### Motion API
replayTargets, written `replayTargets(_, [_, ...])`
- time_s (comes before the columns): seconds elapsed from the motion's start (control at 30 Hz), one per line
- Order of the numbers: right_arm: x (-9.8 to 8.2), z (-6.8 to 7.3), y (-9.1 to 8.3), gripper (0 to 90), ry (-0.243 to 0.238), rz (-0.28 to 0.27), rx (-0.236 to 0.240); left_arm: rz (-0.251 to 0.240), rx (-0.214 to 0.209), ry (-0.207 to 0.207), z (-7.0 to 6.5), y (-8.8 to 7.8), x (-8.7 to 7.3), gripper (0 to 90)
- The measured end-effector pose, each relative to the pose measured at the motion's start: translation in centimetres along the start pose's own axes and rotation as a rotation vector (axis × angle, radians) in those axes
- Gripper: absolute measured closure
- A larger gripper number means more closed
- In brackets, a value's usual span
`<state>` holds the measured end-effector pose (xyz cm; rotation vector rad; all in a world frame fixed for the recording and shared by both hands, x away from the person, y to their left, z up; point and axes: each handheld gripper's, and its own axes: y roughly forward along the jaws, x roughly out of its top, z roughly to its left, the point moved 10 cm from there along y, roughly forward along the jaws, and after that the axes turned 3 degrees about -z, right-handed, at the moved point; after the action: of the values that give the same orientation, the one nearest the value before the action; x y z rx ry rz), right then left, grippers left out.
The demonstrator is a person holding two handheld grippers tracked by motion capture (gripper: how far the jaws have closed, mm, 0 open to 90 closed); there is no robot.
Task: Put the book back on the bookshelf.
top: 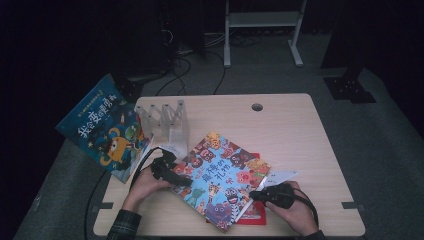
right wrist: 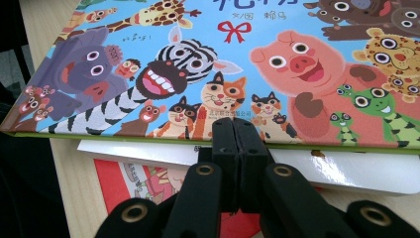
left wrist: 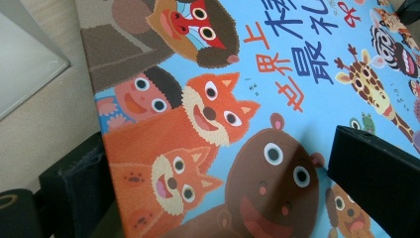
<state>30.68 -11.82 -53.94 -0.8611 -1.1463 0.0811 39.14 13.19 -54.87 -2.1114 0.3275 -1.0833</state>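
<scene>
The animal picture book (top: 223,180) lies cover up near the front edge of the table (top: 290,130), turned at an angle, its near corner close to that edge. It rests on a white book (top: 280,176) and a red book (top: 254,212), both of which show from under its right side.

The left gripper (top: 176,176) is at the animal picture book's left edge. In the left gripper view its two black fingers (left wrist: 376,173) stand apart, one on each side of the cover's edge, one over the printed face and one off to the side below; whether the pads press on the cover cannot be told.

The right gripper (top: 260,195) is at the book's right edge, near the front right part of the table. In the right gripper view its fingers (right wrist: 237,144) are pressed together with nothing between them, their tips just at the green lower edge of the cover, above the white book.

A clear book rack (top: 165,122) stands near the back left corner of the table. A second picture book (top: 102,127), dark blue, leans at the table's left edge, overhanging it.
</scene>
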Motion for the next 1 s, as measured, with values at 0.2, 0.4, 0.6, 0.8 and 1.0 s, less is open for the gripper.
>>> replayTargets(0.2, [0.0, 0.0, 0.1, 87.9, -0.002, -0.004, -0.009, 0.006, 0.005, 0.008, -0.1, -0.6, 0.0, 4.7])
replayTargets(0.4, [0.3, 0.0, 0.4, 87.9, -0.007, -0.003, -0.015, -0.003, 0.015, 0.022, -0.5, -1.9, 0.9, 5.4])
replayTargets(0.6, [0.3, 0.0, 0.4, 87.9, -0.015, 0.001, -0.019, -0.005, 0.02, 0.055, -1.2, -3.1, 2.2, 5.6])
replayTargets(0.8, [0.3, 0.0, 0.5, 87.9, -0.017, 0.002, -0.017, -0.022, 0.022, 0.094, -2.4, -4.6, 4.1, 6.6])
replayTargets(1.0, [0.7, 0.2, 1.0, 88.0, -0.026, -0.002, -0.004, -0.045, 0.024, 0.136, -3.5, -6.6, 6.1, 12.1])
